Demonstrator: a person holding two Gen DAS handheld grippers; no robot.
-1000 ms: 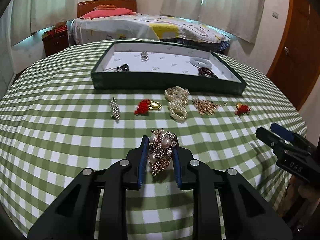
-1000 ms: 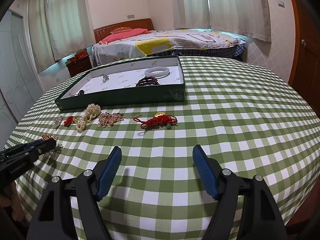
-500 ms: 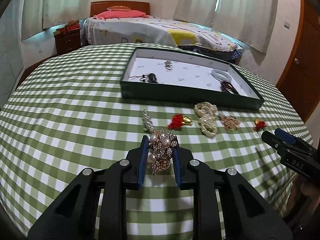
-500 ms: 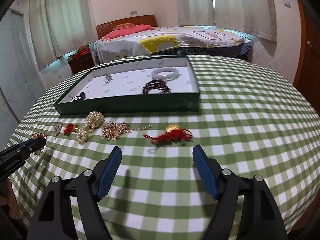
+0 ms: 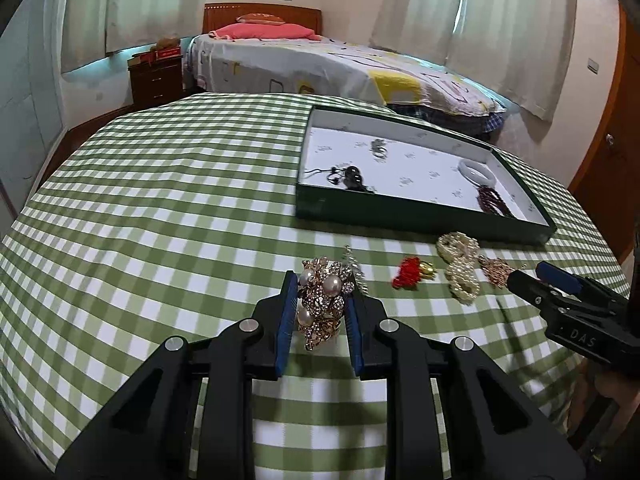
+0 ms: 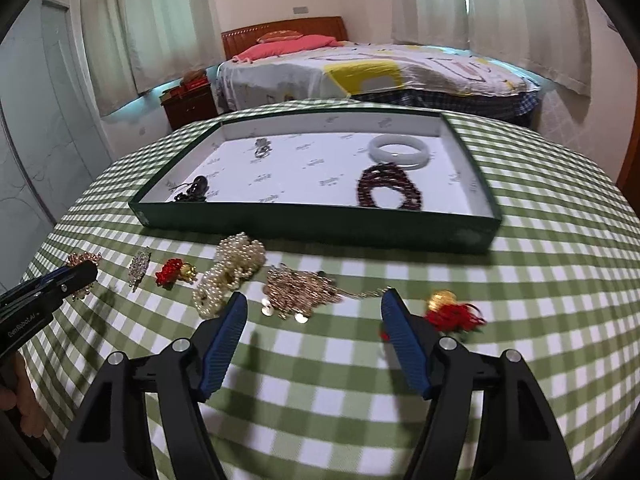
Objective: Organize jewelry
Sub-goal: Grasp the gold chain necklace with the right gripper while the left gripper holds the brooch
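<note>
- While the left gripper [image 5: 318, 300] holds its jaws clamped on a pearl brooch [image 5: 322, 302], the brooch sits lifted above the checked desk [image 5: 160, 220], upright between the blue pads [image 5: 287, 312].
- Jaws of the right gripper [image 6: 314, 320] are closing, with nothing pressed between them; a gold chain [image 6: 300, 290] lies on the cloth just beyond the gap, and a red tassel [image 6: 454, 314] lies just outside the right pad.
- A green tray [image 6: 320, 228] rests on the desk past the loose pieces (its lining is white).
- Inside the tray lie a white bangle [image 6: 398, 150], a dark bead bracelet [image 6: 388, 192], a black cord pendant [image 6: 194, 192] and a small silver piece [image 6: 262, 148].
- In a row before the tray, from the right wrist view: a silver pin [image 6: 139, 266], a red flower [image 6: 174, 272], a pearl string [image 6: 230, 272], then the chain and the tassel.
- A bed [image 5: 320, 68] stands behind the desk.
- At the right edge of the left wrist view, the right gripper's tip hangs near the chain.
</note>
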